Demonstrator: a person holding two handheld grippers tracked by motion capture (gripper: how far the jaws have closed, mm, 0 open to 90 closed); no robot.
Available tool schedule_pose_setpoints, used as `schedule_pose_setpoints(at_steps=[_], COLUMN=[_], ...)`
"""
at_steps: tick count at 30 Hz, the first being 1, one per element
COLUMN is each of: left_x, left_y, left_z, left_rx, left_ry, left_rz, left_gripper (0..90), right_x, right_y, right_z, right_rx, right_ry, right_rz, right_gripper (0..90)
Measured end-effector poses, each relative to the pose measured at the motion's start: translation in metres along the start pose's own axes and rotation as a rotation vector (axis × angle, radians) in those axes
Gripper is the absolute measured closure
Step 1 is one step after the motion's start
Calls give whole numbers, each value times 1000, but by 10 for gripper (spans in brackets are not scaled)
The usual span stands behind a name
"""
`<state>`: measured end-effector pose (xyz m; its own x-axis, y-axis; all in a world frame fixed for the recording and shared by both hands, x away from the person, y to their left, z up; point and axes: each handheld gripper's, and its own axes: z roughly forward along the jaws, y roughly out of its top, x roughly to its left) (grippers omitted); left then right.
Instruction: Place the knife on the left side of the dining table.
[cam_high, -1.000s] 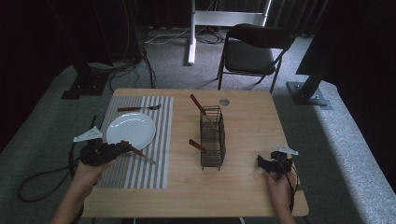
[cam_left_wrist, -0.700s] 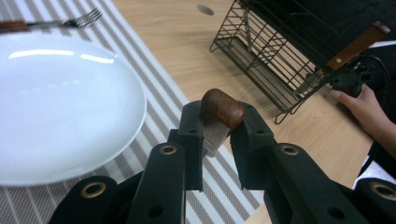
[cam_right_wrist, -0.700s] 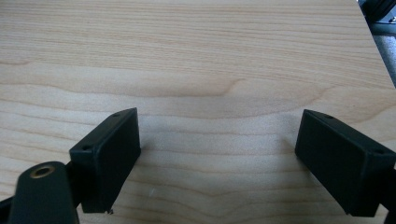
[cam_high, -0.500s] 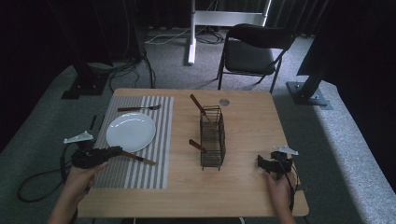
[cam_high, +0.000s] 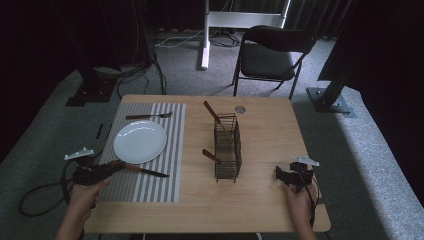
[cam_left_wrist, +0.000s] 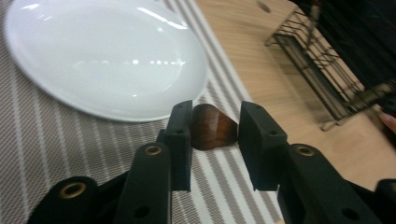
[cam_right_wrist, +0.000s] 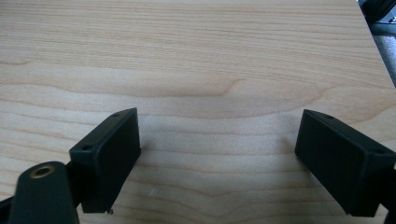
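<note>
Left claw (cam_left_wrist: 215, 140) sat with its jaws either side of the brown wooden handle of a table knife (cam_high: 142, 171), whether touching or still a little apart I could not tell; the knife lay on the grey striped placemat (cam_high: 165, 187), just beside the round white plate (cam_high: 140, 141). Right claw (cam_right_wrist: 219, 158) rested jaws wide apart, holding nothing, on the pale wooden desk (cam_high: 265, 130), well apart from the black wire cutlery basket (cam_high: 227, 147). Releasing well probably called for opening fully, then drawing straight back so the handle was not dragged.
</note>
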<state>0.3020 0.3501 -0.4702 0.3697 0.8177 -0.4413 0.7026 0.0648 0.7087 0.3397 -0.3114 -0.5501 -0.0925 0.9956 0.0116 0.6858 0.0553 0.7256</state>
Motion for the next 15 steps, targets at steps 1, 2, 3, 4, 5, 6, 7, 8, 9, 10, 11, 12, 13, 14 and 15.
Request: schedule_pose_setpoints(at_steps=[1, 2, 3, 4, 5, 6, 7, 8, 9, 10, 11, 12, 13, 14, 15], left_x=[2, 5, 7, 9, 10, 12, 13, 14, 15, 15, 16, 16, 17, 17, 17], left_y=[-1, -3, -4, -5, -7, -8, -9, -10, -11, -11, -12, -13, -13, -14, -14], left_z=[1, 2, 3, 4, 5, 5, 6, 7, 8, 9, 10, 11, 12, 14, 15], left_rx=[4, 8, 6, 6, 5, 4, 6, 10, 12, 15, 19, 19, 26, 35, 40], left_ry=[11, 18, 21, 36, 49, 60, 73, 83, 89, 103, 117, 121, 131, 141, 149], left_rz=[-15, -32, -46, -51, -58, -67, -71, -70, -78, -79, -76, -74, -74, -73, -72], left_gripper=[643, 631, 622, 613, 598, 585, 572, 561, 552, 543, 531, 520, 510, 497, 485], right_x=[0, 0, 0, 0, 0, 0, 0, 0, 0, 0, 0, 0, 0, 0, 0], right_y=[0, 0, 0, 0, 0, 0, 0, 0, 0, 0, 0, 0, 0, 0, 0], right_z=[0, 0, 0, 0, 0, 0, 0, 0, 0, 0, 0, 0, 0, 0, 0], right_rx=[1, 1, 2, 2, 1, 2, 1, 1, 2, 2, 2, 1, 1, 1, 1], right_ry=[0, 0, 0, 0, 0, 0, 0, -1, -1, -1, 0, 0, 0, 0, 0], right_rz=[1, 0, 0, 0, 0, 1, 1, 0, 0, 1, 0, 1, 2, 2, 2], right_gripper=[133, 133, 133, 134, 133, 134, 134, 134, 133, 133, 134, 134, 134, 134, 134])
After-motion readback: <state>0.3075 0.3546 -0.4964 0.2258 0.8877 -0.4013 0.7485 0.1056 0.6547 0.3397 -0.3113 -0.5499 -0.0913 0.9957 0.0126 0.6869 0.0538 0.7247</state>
